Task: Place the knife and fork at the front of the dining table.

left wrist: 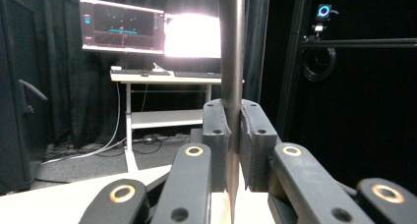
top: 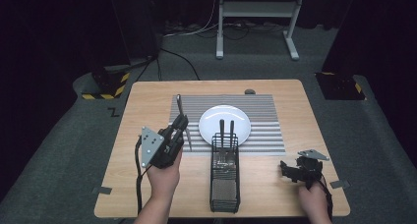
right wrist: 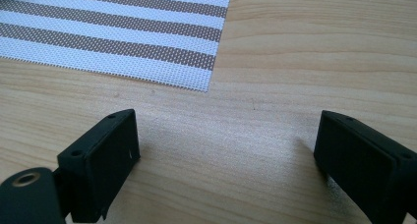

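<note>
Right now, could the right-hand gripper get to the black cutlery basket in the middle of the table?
Probably yes. The right gripper is open and empty, and only bare table lies between it and the basket.

Plate (top: 224,123) on placemat (top: 265,135), cutlery basket (top: 224,172) before it, placemat on table (top: 142,98).

Metal utensil (top: 179,107) upright, clamped in left gripper (top: 181,124), above placemat's (top: 265,135) left edge.

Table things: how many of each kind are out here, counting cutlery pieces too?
Plate: 1
Striped placemat: 1
Wire cutlery basket: 1
Cutlery pieces: 3, two standing in the basket, one held in the left gripper
Total: 6
</note>
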`<move>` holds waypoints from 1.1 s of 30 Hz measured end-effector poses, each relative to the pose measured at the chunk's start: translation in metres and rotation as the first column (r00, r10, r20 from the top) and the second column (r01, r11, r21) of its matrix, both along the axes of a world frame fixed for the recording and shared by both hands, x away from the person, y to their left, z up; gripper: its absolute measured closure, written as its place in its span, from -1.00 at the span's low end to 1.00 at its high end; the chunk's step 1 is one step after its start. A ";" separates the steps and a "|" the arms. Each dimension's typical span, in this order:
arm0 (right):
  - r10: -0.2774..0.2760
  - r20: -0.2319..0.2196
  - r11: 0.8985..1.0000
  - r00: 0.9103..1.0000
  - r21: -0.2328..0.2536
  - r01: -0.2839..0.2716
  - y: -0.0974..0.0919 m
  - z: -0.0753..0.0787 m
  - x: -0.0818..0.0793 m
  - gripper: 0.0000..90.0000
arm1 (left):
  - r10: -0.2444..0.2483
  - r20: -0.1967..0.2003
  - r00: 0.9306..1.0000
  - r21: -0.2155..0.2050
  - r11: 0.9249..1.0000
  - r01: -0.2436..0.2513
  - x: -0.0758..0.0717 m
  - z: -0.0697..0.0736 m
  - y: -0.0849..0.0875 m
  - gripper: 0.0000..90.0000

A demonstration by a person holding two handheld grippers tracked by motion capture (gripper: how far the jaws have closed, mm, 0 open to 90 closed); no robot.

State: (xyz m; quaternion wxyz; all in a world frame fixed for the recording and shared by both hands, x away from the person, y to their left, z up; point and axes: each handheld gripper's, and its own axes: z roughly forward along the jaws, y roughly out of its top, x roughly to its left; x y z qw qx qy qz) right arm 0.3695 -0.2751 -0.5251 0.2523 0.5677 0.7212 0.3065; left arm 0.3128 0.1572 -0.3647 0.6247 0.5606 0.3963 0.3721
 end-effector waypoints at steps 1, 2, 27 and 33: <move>0.000 0.000 1.000 1.000 0.000 0.000 0.000 0.000 0.000 -0.79 | 0.000 0.000 1.000 0.000 1.000 0.000 0.000 0.000 0.000 0.83; 0.000 0.000 1.000 1.000 0.000 0.000 0.000 0.000 0.000 -0.79 | 0.010 -0.011 1.000 0.004 1.000 -0.010 0.003 -0.004 0.001 0.83; 0.005 0.001 1.000 1.000 -0.001 -0.005 0.000 0.000 0.000 -0.79 | 0.057 -0.106 0.993 0.036 0.998 -0.054 0.048 -0.048 0.003 0.83; 0.005 0.001 1.000 1.000 -0.002 -0.005 0.000 0.000 0.000 -0.79 | 0.065 -0.125 0.990 0.042 0.997 -0.060 0.063 -0.057 -0.001 0.83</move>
